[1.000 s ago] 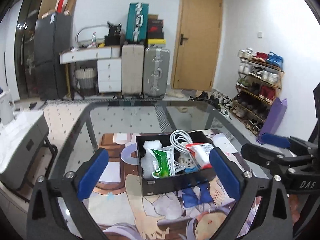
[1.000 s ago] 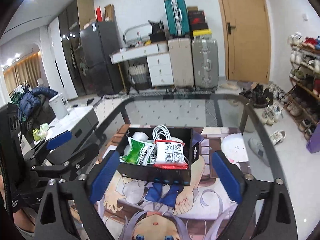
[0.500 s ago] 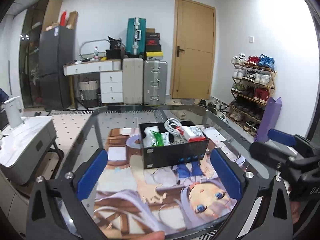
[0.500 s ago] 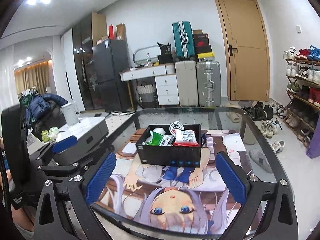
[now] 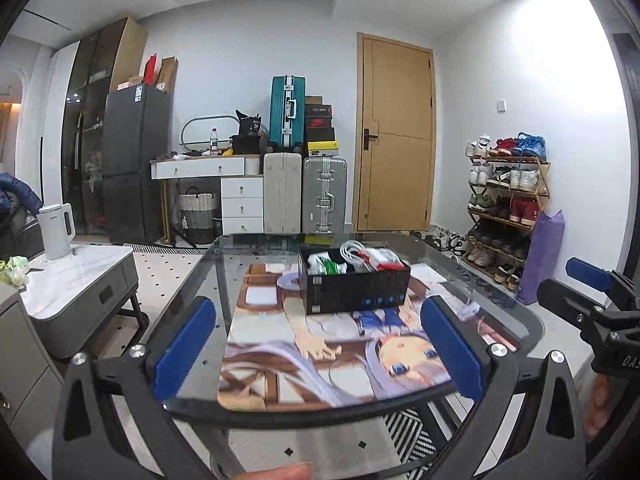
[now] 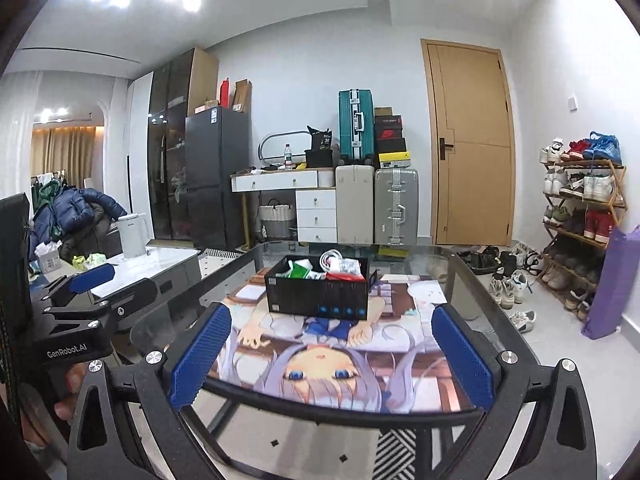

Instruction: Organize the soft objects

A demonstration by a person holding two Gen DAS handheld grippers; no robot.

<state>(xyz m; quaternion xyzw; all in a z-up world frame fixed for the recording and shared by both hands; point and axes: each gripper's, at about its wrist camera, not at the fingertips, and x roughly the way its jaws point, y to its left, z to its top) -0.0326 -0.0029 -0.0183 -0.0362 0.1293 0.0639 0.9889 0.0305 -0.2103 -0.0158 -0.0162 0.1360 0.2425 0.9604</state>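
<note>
A black open box stands on the anime-print mat on the glass table; it also shows in the right wrist view. Inside lie a green-and-white packet, a red-and-white packet, a white coiled cable and white soft items. My left gripper is open and empty, back over the table's near edge. My right gripper is open and empty, also held back at the near edge. Each gripper shows at the side of the other's view.
The glass table's rim runs just under both grippers. A grey side cabinet with a white kettle stands left. A shoe rack and purple bag stand right. Suitcases, a desk and a door are behind.
Both grippers have pulled back and up from the box toward the table's near edge. The box now looks smaller and farther. Both stayed open and empty.
</note>
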